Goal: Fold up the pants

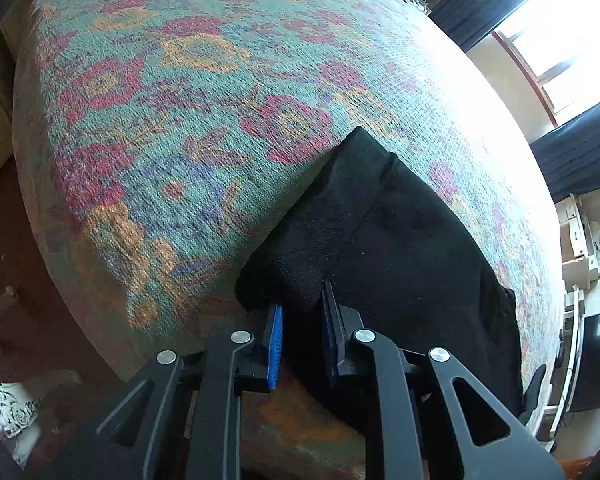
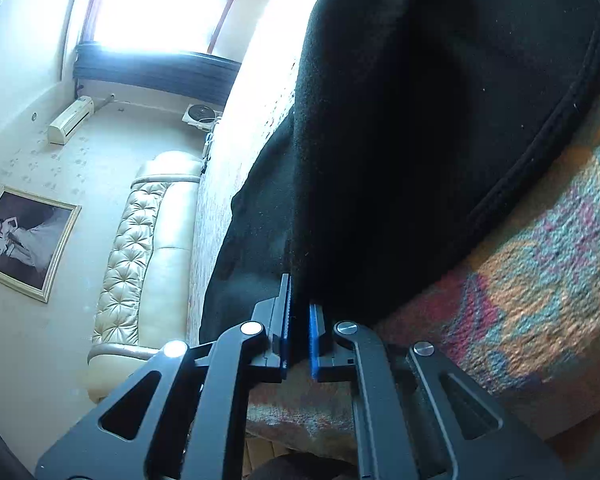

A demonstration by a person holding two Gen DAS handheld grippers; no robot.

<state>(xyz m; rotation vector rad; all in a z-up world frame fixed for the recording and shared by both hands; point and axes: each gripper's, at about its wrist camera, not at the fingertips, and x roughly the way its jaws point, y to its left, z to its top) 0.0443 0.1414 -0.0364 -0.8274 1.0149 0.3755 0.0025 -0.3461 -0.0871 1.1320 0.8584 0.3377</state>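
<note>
both grippers' fingers are pinching the soft, limp black pants at their near edge on the bed, likely sagging once lifted

Daylight pours through the window, blown out white in both views, washing the bed edge. The pants read nearly featureless black. Fisheye bends the edges.

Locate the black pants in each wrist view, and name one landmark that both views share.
Left wrist: the black pants lie lower centre to right, their near edge clamped in the left gripper.
Right wrist: the pants fill the upper centre and right, pinched by the right gripper.
Shared landmark: the floral bedspread beneath them.
</note>
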